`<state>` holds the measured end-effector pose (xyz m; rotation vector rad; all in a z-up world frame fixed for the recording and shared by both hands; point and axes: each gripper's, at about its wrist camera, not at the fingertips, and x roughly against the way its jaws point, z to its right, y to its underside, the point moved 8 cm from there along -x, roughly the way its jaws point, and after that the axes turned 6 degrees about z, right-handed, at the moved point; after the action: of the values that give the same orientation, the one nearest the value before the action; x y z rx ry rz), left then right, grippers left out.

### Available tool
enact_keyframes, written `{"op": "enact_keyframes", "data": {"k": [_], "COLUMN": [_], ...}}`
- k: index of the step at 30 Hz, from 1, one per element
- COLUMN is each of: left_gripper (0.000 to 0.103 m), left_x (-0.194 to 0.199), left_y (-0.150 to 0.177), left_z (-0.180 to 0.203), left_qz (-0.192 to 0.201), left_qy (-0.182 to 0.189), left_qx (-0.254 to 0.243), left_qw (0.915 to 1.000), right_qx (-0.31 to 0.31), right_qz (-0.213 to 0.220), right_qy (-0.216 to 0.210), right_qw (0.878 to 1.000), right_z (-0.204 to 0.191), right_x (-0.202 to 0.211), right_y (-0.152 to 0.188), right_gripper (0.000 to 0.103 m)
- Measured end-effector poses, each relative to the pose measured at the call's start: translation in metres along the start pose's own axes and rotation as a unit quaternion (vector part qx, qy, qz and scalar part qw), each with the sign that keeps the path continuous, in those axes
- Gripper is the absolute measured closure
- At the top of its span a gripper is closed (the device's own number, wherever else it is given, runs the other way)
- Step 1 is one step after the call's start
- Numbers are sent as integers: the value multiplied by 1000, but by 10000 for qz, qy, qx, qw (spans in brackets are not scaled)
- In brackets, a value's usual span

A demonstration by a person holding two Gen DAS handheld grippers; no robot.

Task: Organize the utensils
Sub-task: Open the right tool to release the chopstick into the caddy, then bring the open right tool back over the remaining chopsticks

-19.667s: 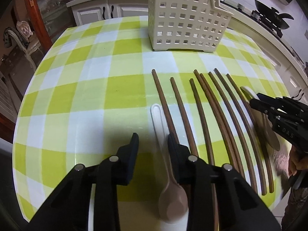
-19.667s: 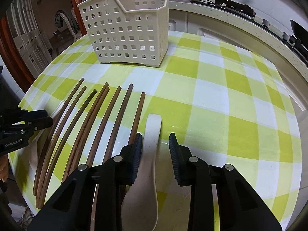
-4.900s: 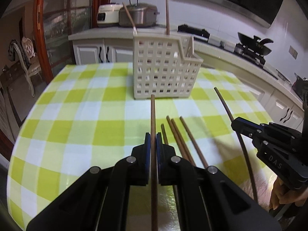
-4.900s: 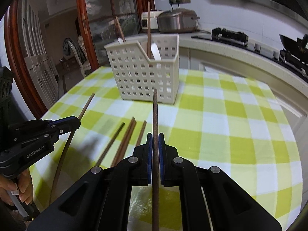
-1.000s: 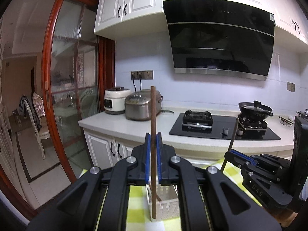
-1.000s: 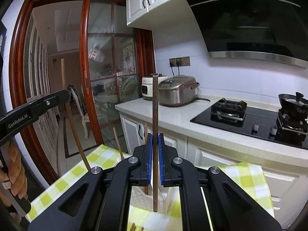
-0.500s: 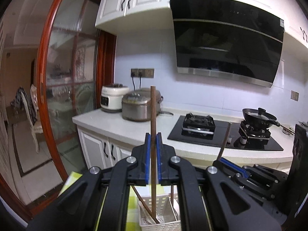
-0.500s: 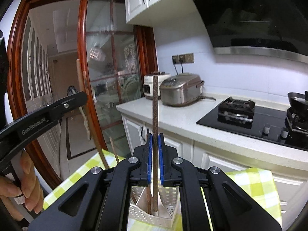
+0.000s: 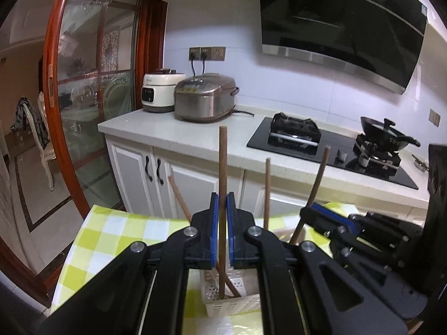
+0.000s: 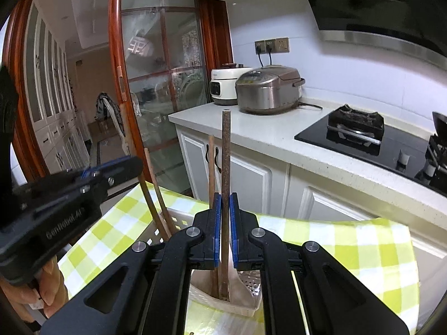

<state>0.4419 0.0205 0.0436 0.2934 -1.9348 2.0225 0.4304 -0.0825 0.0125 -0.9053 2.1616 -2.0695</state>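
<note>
The round table with its green-and-white checked cloth (image 9: pixel 117 231) carried the white perforated plastic utensil basket (image 9: pixel 232 304), which stood directly below both tools – a sensible spot, since each stick could be lowered straight down into it. The black left gripper (image 9: pixel 222 240) pointed outward over the basket with its blue-padded fingers (image 9: pixel 214 231) pressed together on a long dark-brown wooden chopstick (image 9: pixel 222 167), held upright so its lower end already sat inside the basket, among other sticks leaning there. The black right gripper (image 10: pixel 225 231) matched it, its fingers (image 10: pixel 217 223) pinching a second brown wooden chopstick (image 10: pixel 225 153) – rougher and speckled along its shaft – vertical too, its tip down in a basket (image 10: pixel 245 305) compartment beside what looked like a pale spoon (image 10: pixel 237 287). Holding each stick near its middle kept it plumb, which judging by the narrow compartments was the point. Both chopsticks were slender, straight, square-topped rods; the left one looked smoother and more evenly coloured. Release seemed the step in hand, though neither stick was let go yet.
</note>
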Motion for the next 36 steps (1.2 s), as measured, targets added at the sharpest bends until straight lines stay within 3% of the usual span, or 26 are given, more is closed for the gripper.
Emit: {"op": "enact_keyframes", "data": {"k": [5, 6, 8, 10, 14, 18, 20, 25, 27, 31, 36], "left_gripper": [95, 89, 75, 68, 66, 57, 49, 14, 8, 5, 5], "left_x": [1, 3, 9, 17, 32, 53, 66, 103, 118, 137, 157], "left_y": [7, 8, 7, 6, 9, 21, 30, 59, 75, 108, 150], "left_z": [-7, -7, -10, -13, -20, -28, -32, -39, -39, -34, -24], "left_qz": [-27, -16, 52, 132, 154, 191, 216, 352, 402, 343, 260], "left_qy": [-65, -80, -141, -191, -245, -332, -390, -579, -686, -623, -737], "left_qx": [61, 59, 80, 111, 167, 236, 273, 363, 307, 219, -37], "left_qw": [10000, 9999, 9999, 9997, 9994, 9990, 9986, 9970, 9964, 9972, 9969], "right_qx": [-48, -43, -58, -81, -92, -134, -115, -73, -69, -247, -336], "right_qz": [-89, -84, -36, 65, 135, 172, 174, 161, 137, 118, -19], "right_qy": [-93, -81, -40, -8, 72, 124, 165, 214, 251, 261, 280], "right_qw": [9999, 9999, 10000, 9999, 9998, 9997, 9996, 9996, 9996, 9993, 9990], "right_z": [-2, -2, -1, 2, 10, 17, 19, 18, 18, 18, 14], "right_x": [-2, 0, 5, 12, 30, 54, 69, 101, 115, 133, 146], "right_y": [4, 4, 2, -1, -1, 8, 18, 50, 67, 96, 135], "right_gripper": [92, 90, 71, 62, 62, 62, 62, 54, 53, 43, 43]}}
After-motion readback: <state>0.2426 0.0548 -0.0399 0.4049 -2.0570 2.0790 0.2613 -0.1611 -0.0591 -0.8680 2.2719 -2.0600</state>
